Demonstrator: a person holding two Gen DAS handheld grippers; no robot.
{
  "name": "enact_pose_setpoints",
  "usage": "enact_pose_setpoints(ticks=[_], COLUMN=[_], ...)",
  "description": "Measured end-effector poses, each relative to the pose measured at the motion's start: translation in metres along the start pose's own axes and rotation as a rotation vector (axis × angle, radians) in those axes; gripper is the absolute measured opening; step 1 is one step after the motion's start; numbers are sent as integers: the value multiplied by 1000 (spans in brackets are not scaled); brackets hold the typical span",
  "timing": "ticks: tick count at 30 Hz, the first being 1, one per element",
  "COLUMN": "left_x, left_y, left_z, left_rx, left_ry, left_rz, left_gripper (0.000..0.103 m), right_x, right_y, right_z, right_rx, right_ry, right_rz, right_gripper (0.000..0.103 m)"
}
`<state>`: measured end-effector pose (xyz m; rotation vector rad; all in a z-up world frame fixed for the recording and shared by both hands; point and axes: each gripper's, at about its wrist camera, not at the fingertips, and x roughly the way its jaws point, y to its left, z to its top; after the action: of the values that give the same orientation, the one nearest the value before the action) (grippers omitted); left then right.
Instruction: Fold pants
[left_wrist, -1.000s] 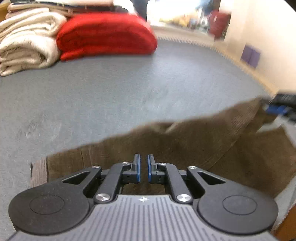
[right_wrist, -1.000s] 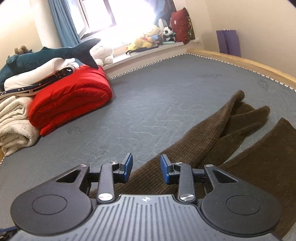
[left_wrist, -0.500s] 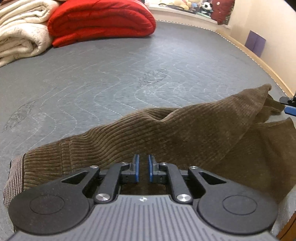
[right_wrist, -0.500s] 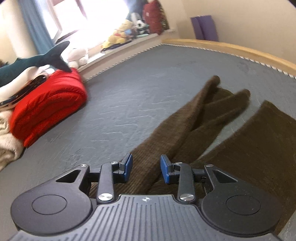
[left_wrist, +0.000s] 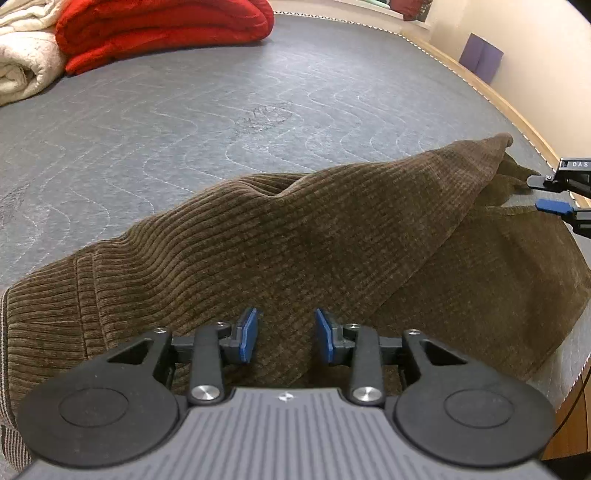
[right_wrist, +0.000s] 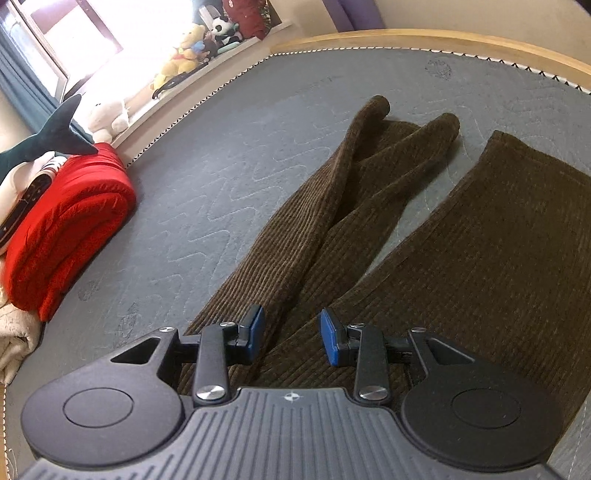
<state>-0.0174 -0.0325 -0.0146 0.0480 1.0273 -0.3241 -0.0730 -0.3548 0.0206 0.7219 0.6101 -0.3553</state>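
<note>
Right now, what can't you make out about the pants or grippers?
- Pants waistband: left wrist view, cut off at the left edge and hidden by the left gripper body.
- Right gripper: left wrist view, cut off at the right edge.
- Pants' near end: right wrist view, hidden under the gripper body.

A grey quilted mattress (right_wrist: 229, 155) with a wooden bed frame (right_wrist: 443, 37) fills the room ahead of the hand-held gripper. Far ahead to the left, a bright window (right_wrist: 85, 33) with a blue curtain (right_wrist: 22, 99) lights a sill of plush toys (right_wrist: 192, 48); cream walls (left_wrist: 535, 33) stand to the right
</note>
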Motion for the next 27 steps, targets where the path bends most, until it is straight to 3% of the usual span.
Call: enact_pose_setpoints(ticks=[13,17,27], left_x=[0,5,12], left_y=[-9,-13,-13], left_z=[-1,-5,-8], left_rx=[21,42,59], left_ry=[14,52,81], left_rz=[-71,-100,-95], left_gripper=[39,52,54], right_x=[4,13,28], right_y=[-1,-7,-18], right_z=[-1,-4,-5], right_rx=[-1,26,114], right_ry=[12,55,89], right_rz=[1,3,36], right_gripper=[36,37,40])
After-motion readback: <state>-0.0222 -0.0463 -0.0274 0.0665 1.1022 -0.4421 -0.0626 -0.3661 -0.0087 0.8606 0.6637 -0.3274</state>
